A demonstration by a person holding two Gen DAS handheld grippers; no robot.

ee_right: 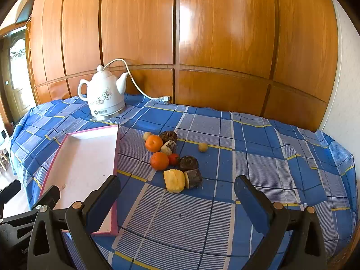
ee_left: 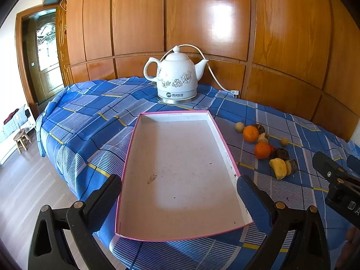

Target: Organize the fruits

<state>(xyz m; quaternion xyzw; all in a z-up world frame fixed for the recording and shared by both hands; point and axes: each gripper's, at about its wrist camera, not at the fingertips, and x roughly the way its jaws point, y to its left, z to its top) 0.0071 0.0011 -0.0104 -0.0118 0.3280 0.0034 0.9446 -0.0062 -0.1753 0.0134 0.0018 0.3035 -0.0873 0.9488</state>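
A shallow pink-edged tray [ee_left: 180, 168] lies empty on a blue plaid tablecloth [ee_right: 258, 139], with the fruits [ee_right: 173, 159] clustered just beside its right edge: two oranges, a yellow piece and several dark items, perhaps dried fruit. The left gripper [ee_left: 178, 191] and the right gripper [ee_right: 177, 191] both hover with fingers spread apart, holding nothing. A white kettle [ee_left: 175, 76] stands behind the tray.

left gripper [ee_left: 178, 193] and right gripper [ee_right: 177, 193] both hover with jaws spread wide, holding nothing.

Clustered fruits [ee_right: 173, 157] beside empty tray [ee_right: 90, 157]
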